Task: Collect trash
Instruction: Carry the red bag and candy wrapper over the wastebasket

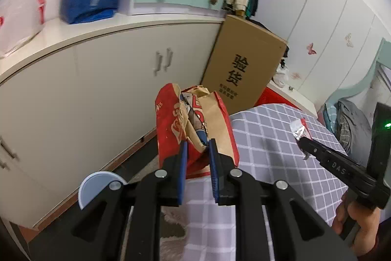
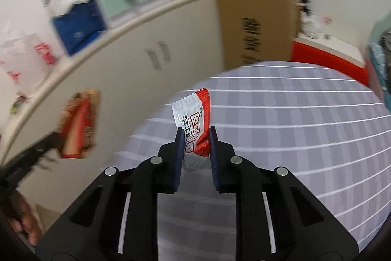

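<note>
A crumpled red-and-brown paper takeaway bag (image 1: 195, 124) is clamped between the blue pads of the left gripper (image 1: 197, 146), whose jaws are drawn narrow on the bag's lower edge. The bag is held in the air over the gap between the long white cabinet front (image 1: 97, 89) and the near edge of the grey-and-white checked tablecloth (image 1: 281, 138). A small white-and-red plastic snack wrapper (image 2: 194, 124) is pinched upright between the pads of the right gripper (image 2: 195, 136), with the jaws narrow and the wrapper's serrated top edge standing free above them. The wrapper is held above the checked cloth near its rounded left edge. Broad bare cloth is seen to the right of it. Beyond the cloth's far edge a tall brown cardboard box with black printed characters (image 1: 244, 65) is leaned against the cabinet's end. A round pale-blue lid-like disc (image 1: 97, 187) is seen low, beside the left gripper's frame.
</note>
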Tool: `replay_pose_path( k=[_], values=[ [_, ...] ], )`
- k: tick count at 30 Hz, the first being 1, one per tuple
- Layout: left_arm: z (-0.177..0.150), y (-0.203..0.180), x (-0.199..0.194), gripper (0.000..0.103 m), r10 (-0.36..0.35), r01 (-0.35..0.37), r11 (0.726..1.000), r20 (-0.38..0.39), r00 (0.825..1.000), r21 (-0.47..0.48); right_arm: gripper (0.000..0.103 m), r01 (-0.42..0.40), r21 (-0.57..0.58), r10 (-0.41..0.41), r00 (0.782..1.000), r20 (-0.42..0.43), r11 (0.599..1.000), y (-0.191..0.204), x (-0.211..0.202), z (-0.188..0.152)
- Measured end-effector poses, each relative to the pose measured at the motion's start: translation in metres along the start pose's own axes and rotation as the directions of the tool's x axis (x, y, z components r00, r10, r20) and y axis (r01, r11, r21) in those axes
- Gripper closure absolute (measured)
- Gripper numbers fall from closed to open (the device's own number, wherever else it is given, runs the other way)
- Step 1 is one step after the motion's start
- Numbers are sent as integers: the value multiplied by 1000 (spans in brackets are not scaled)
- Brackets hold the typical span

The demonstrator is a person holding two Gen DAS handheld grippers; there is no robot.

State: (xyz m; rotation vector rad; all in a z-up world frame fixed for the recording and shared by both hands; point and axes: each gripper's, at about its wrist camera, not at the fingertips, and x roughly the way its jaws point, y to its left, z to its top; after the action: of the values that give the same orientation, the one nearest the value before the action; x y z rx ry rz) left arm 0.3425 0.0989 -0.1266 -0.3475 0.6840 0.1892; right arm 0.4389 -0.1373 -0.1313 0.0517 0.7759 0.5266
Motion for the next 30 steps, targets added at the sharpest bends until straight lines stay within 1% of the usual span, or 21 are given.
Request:
replay_pose_path(
  k=[4,7,10,13,17,19,21,25,26,27,28,29,30],
  values=[
    [-15,41,-29,87,36,-35,999,3,999,-32,83,-113,-40,113,994,-12,993,70,-2,-14],
    [-27,71,-44,87,75,-75,996,0,997,-50,83,-175,-72,172,984,-41,982,118,6,-27],
    [-38,103,-52,87,106,-106,991,-14,994,-78,83,-223,-97,215,973,-87,970,163,23,-42],
    [-49,141,-55,87,150,-153,982,-38,988,-114,83,-255,-112,239,961,-137,960,203,43,-61],
    [-65,193,-51,87,212,-222,962,-78,974,-161,83,-278,-114,252,947,-197,954,241,72,-87],
    [-71,217,-47,87,229,-245,950,-102,968,-191,83,-285,-110,255,940,-226,952,257,90,-97],
    [-78,243,-42,87,259,-282,935,-130,957,-216,83,-293,-100,261,933,-248,951,267,104,-103],
    [-87,279,-34,87,292,-328,911,-169,941,-250,82,-301,-94,265,923,-280,949,291,138,-110],
    [-88,288,-32,87,303,-342,904,-180,936,-257,80,-308,-86,274,920,-282,947,293,143,-111],
    [-89,296,-29,87,310,-352,898,-188,932,-264,80,-311,-74,280,919,-277,947,296,152,-111],
    [-90,301,-28,87,313,-357,894,-194,930,-269,76,-303,-75,273,924,-268,950,299,161,-110],
    [-91,306,-25,87,314,-362,891,-203,927,-274,57,-297,-77,268,927,-262,952,302,167,-111],
    [-93,311,-24,87,317,-367,888,-210,925,-277,43,-288,-73,261,930,-257,955,303,175,-112]
  ],
)
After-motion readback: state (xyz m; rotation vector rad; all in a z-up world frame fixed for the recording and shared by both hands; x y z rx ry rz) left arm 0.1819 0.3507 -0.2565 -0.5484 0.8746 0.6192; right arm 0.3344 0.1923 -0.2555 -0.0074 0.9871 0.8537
